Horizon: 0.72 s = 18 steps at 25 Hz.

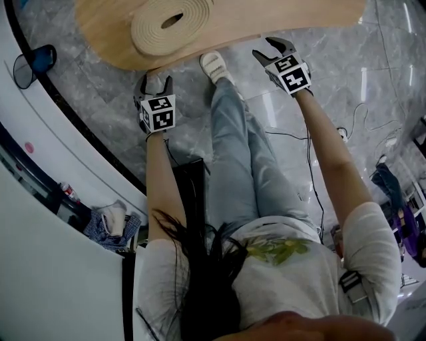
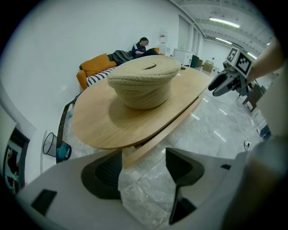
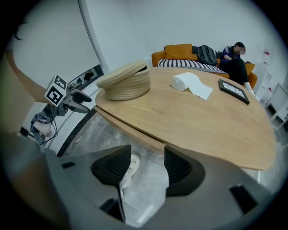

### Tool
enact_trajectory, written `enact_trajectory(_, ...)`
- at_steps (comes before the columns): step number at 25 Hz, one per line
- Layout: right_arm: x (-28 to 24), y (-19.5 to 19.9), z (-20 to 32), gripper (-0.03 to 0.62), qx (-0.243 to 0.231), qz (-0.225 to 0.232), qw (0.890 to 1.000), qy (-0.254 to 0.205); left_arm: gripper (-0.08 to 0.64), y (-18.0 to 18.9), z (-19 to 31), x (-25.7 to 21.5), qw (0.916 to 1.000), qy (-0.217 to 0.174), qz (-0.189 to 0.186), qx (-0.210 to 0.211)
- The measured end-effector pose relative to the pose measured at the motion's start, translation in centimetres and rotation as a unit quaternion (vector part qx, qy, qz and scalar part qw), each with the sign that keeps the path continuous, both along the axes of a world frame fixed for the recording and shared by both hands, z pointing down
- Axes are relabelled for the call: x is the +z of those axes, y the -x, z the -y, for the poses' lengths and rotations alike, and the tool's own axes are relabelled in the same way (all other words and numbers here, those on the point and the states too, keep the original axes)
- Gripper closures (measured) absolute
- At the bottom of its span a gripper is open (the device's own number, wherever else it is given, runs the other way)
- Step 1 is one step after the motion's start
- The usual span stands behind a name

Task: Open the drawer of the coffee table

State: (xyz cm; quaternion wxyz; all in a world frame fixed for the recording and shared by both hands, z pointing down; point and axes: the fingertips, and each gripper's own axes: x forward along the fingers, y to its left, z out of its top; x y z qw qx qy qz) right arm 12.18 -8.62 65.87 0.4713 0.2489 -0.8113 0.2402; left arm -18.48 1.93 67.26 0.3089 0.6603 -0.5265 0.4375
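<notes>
The oval wooden coffee table (image 1: 266, 16) fills the top of the head view. Under its near edge runs the light wood drawer front (image 2: 153, 141), also seen as a strip below the tabletop (image 3: 128, 129). My left gripper (image 1: 156, 81) hangs just short of the table's edge, jaws open and empty, pointing down at the drawer front and the floor (image 2: 144, 168). My right gripper (image 1: 273, 52) is further right along the same edge, also open with nothing between its pads (image 3: 144, 168). Each gripper shows in the other's view: the right gripper (image 2: 225, 83) and the left gripper (image 3: 67, 99).
A woven basket (image 1: 170, 23) stands on the table, with a tissue roll (image 3: 189, 83) and a dark frame (image 3: 234, 90) further along. The person's white shoe (image 1: 214, 65) is by the table between the grippers. A mesh bin (image 1: 33, 63) stands at the left; cables (image 1: 293, 136) lie on the marble floor.
</notes>
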Motion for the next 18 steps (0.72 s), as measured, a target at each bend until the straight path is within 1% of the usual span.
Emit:
enact_trajectory(4,1.4,0.0,-0.2,0.37,0.001,-0.004,1.0,0.009,0.255,0.2,-0.3,1.5,0.9988,0.019,0.023,0.038)
enact_trajectory(6,2.1,0.0,-0.1,0.367,-0.003,-0.01,1.0,0.009,0.253,0.3,-0.2,2.0,0.9983,0.023,0.028,0.045)
enact_trajectory(11,3.7,-0.1,0.5,0.364,0.001,-0.024,1.0,0.008,0.25,0.3,0.0,3.2,0.9978,0.031,0.03,0.051)
enact_trajectory(15,4.4,0.0,1.4,0.364,0.039,-0.012,0.999,0.009,0.25,0.7,0.5,3.6,0.9987,0.027,0.028,0.032)
enact_trajectory(18,4.7,0.3,1.8,0.365,0.059,-0.002,0.998,0.008,0.25,0.9,0.6,4.1,0.9983,0.033,0.032,0.037)
